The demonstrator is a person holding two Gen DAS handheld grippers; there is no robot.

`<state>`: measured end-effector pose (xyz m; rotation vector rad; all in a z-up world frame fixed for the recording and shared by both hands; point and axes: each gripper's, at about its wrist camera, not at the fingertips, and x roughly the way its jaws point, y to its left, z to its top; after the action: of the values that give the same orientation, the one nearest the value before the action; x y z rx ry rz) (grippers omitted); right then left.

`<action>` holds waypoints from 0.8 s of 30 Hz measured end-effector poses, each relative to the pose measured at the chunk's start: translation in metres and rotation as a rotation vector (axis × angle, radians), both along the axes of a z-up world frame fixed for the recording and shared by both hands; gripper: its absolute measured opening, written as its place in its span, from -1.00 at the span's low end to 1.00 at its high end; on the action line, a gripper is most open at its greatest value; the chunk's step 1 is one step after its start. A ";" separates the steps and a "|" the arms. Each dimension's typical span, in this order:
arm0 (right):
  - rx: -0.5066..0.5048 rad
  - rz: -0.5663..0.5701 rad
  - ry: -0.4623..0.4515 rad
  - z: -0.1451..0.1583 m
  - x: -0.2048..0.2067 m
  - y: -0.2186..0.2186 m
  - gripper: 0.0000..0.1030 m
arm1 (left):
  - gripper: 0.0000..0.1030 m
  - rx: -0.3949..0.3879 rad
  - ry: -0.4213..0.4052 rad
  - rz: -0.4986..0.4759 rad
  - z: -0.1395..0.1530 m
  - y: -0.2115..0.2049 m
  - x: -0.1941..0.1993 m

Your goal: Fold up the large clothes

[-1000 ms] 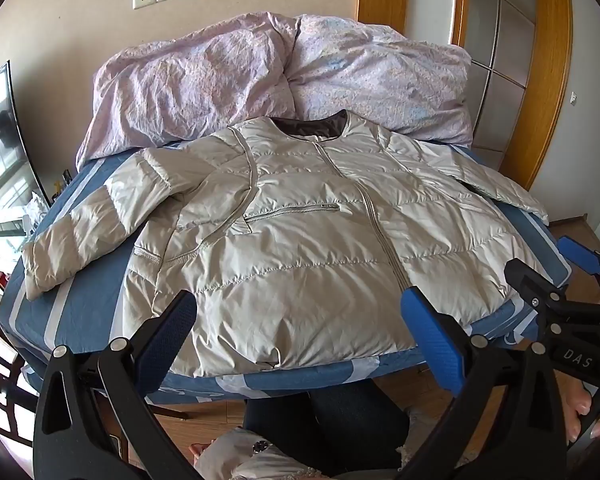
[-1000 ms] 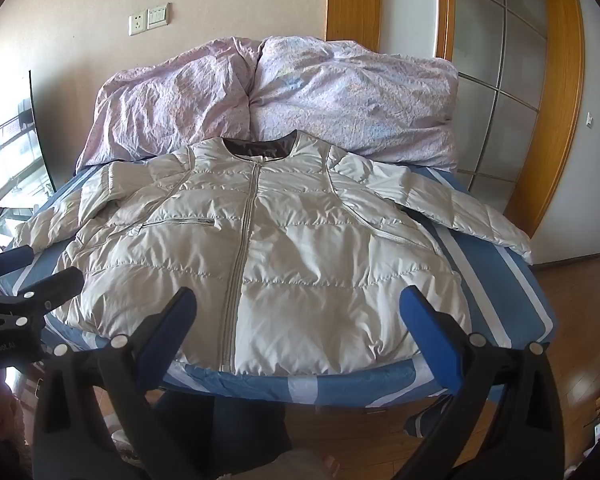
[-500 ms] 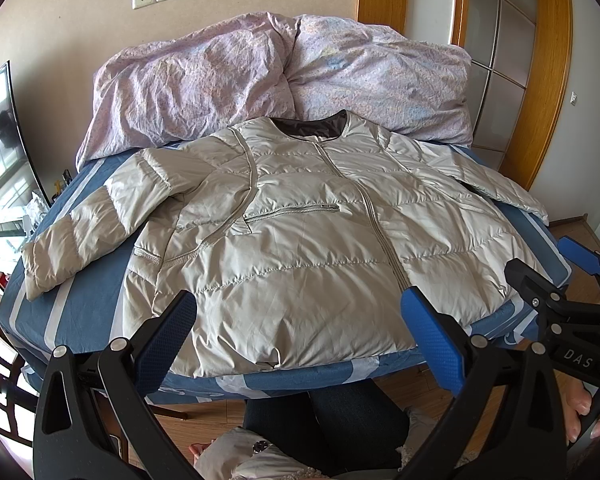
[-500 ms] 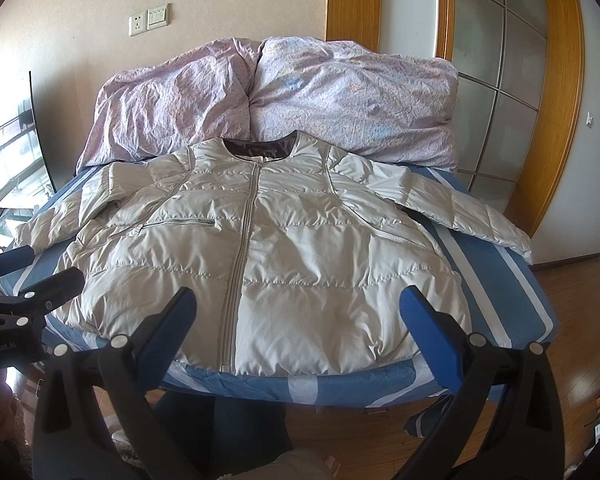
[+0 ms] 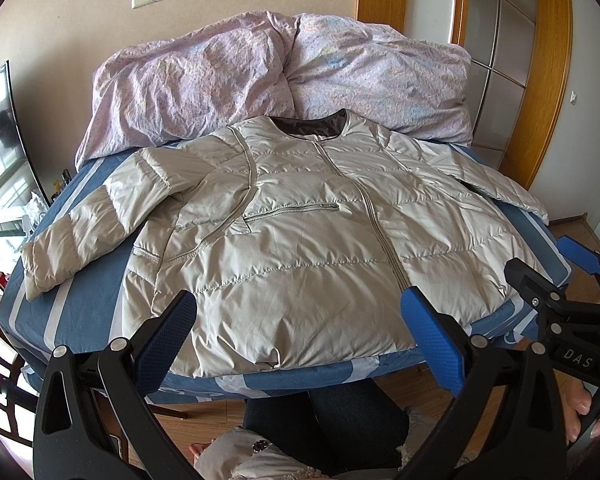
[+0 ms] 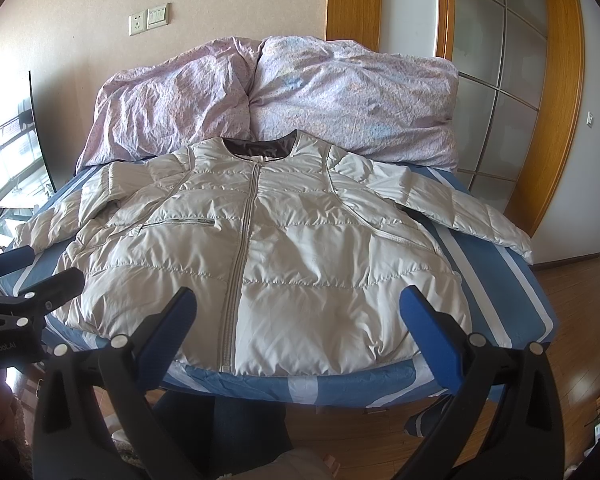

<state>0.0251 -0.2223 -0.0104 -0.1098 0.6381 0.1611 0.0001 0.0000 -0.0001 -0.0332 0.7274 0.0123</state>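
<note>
From the left wrist camera, a puffy grey jacket lies flat and zipped up on the blue striped bed, its sleeves out to both sides and its collar next to the pink blanket, while the left gripper hangs in the air near the hem with its fingers spread wide and holding nothing. From the right wrist camera, the same jacket fills the bed, and the right gripper also floats near the hem, its blue fingers wide apart and empty.
</note>
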 end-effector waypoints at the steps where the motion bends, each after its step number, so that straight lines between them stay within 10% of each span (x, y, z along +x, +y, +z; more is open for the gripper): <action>1: 0.001 0.001 0.001 0.000 0.000 0.000 0.96 | 0.97 0.000 0.000 0.000 0.000 0.000 0.000; 24: 0.002 -0.002 0.000 -0.001 0.002 -0.002 0.96 | 0.97 0.000 0.003 0.002 0.000 0.000 0.000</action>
<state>0.0269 -0.2247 -0.0118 -0.1077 0.6377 0.1600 0.0004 0.0002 -0.0002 -0.0341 0.7301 0.0140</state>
